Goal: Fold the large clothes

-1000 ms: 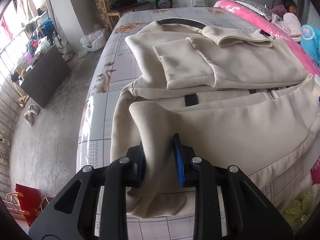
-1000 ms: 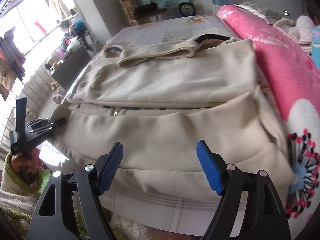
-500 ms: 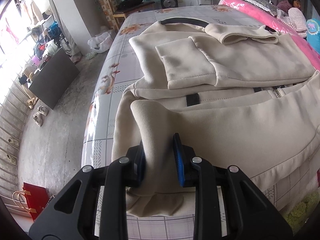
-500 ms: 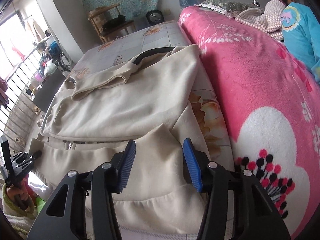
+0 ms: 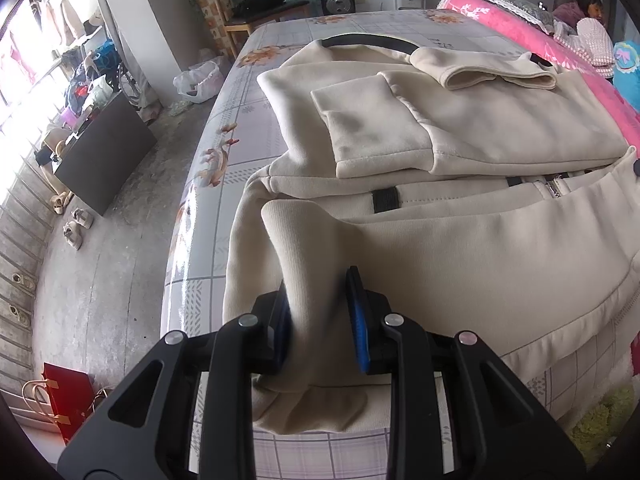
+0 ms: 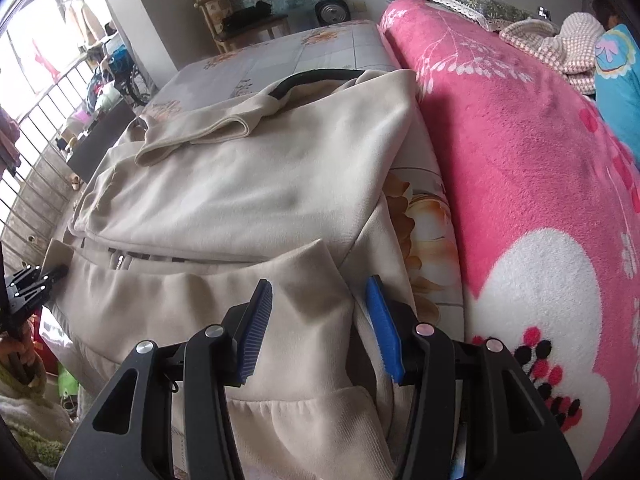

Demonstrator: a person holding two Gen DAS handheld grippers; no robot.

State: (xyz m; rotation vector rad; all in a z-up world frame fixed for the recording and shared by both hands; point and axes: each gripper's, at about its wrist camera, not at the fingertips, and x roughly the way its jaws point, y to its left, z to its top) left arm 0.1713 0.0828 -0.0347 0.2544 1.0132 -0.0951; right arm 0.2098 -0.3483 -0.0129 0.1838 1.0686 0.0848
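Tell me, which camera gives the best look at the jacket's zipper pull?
The left wrist view: the metal zipper pull lies unobstructed on the cream jacket. The right wrist view shows it too, but tiny, near the left edge.

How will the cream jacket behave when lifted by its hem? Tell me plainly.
Probably floppy: the cream jacket bunches and droops where the left tongs pinch it. Likely fairly heavy for cloth: its thick fleece holds soft, rounded folds. Unlikely to slip: the fabric humps between the right tongs.
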